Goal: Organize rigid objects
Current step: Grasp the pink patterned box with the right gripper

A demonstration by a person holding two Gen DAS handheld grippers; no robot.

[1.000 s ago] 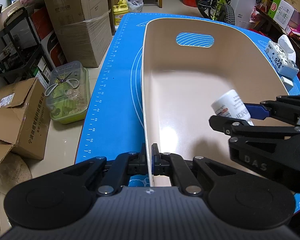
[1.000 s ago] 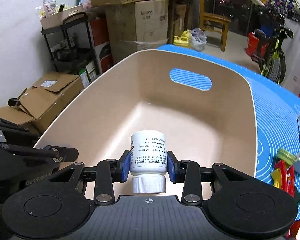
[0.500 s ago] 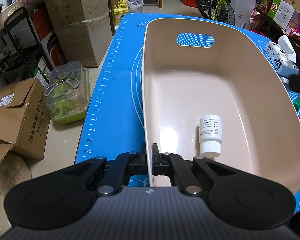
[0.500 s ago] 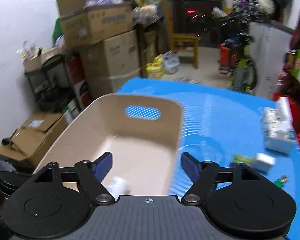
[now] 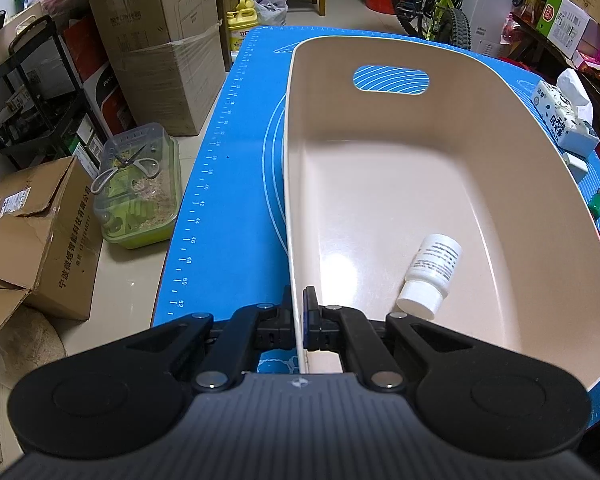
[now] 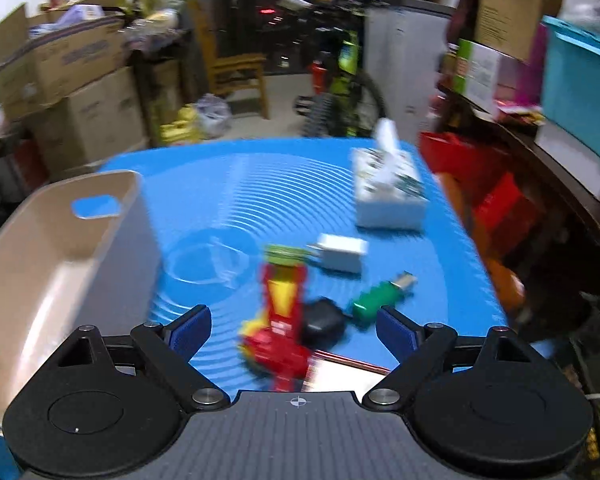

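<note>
My left gripper (image 5: 299, 312) is shut on the near left rim of a beige plastic bin (image 5: 440, 128) on a blue mat. A white pill bottle (image 5: 430, 276) lies on its side on the bin floor, cap toward me. My right gripper (image 6: 294, 326) is open and empty above the mat, right of the bin (image 6: 60, 256). Below and ahead of it lie a red and yellow toy (image 6: 282, 312), a black object (image 6: 324, 326), a green object (image 6: 378, 296) and a white charger (image 6: 340, 256). The right wrist view is blurred.
A tissue box (image 6: 386, 188) stands at the far right of the blue mat (image 6: 260, 184); it also shows in the left wrist view (image 5: 564, 120). Left of the table are cardboard boxes (image 5: 32, 232) and a clear container (image 5: 140, 188) on the floor.
My right gripper let go of the white bottle into the bin, opened, and swung right out of the bin to above the loose objects. The bottle rolled a little. My left gripper stayed put.
</note>
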